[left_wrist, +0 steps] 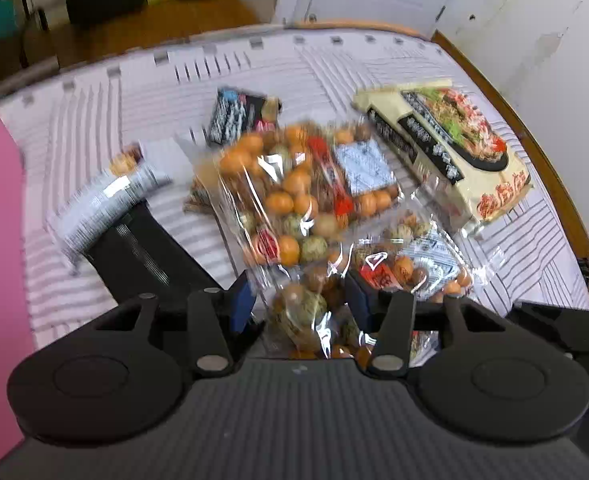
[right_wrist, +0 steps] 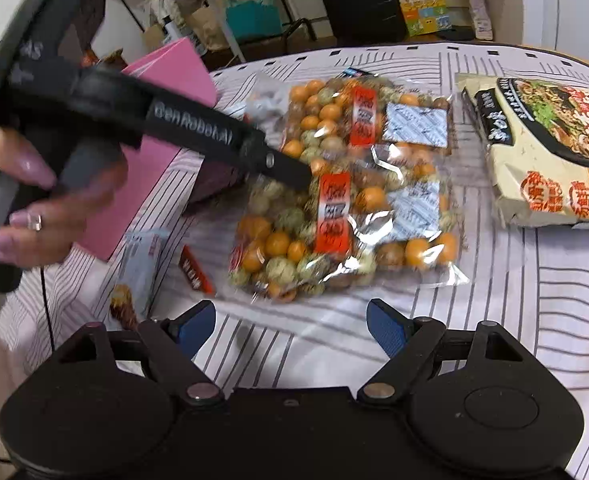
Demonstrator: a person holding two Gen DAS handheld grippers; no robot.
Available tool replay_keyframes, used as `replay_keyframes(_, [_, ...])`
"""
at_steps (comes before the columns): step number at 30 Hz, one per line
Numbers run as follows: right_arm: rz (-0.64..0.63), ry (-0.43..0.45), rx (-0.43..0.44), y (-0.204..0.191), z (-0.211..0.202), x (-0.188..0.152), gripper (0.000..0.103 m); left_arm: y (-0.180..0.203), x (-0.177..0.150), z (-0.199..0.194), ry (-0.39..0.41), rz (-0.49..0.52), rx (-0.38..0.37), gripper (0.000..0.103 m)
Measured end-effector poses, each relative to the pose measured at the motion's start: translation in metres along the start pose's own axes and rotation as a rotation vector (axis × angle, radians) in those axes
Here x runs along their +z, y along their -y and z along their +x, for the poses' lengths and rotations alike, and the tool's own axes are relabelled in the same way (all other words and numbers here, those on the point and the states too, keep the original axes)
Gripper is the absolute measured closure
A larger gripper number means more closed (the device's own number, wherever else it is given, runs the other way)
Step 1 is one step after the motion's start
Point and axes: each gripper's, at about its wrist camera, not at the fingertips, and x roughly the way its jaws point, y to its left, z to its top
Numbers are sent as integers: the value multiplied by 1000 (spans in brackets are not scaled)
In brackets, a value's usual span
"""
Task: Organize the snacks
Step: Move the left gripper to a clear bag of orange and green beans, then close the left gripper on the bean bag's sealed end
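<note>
Two nut bags [right_wrist: 346, 216] and one noodle pack [right_wrist: 550, 148] lie here. Left gripper [left_wrist: 300, 300] straddles a bag, contact unclear; right gripper [right_wrist: 290, 326] gapes empty. Only the right view shows the hand [right_wrist: 50, 208].

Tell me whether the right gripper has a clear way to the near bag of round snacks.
Probably yes: the right gripper stands open just short of the near bag, with only bare cloth between.

The cloth [right_wrist: 494, 360] is white with dark grey stripes. Clear bags [right_wrist: 346, 216] show orange, green and brown balls, red labels and silver sachets. The noodle packet [right_wrist: 534, 168] at the cloth's right edge is cream with red seals. The box [right_wrist: 162, 128] is pink.
</note>
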Motion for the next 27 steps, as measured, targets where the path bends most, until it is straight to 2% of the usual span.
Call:
replay_keyframes(3, [11, 6, -5, 5, -1, 3, 17, -6, -1, 1, -16, -29, -45, 55])
replay_keyframes(8, [26, 25, -20, 9, -8, 6, 17, -8, -4, 7, -126, -70, -144, 52])
replay_keyframes(10, [35, 27, -32, 8, -9, 5, 16, -3, -8, 5, -136, -60, -157, 52])
replay_keyframes(17, [43, 1, -137, -2, 2, -5, 7, 7, -20, 6, -207, -72, -259, 52])
replay_keyframes(22, [49, 62, -189, -13, 12, -15, 0, 15, -27, 7, -185, -37, -232, 52])
replay_keyframes(27, [101, 139, -274, -19, 22, -21, 0, 21, -34, 9, -146, -5, -225, 50])
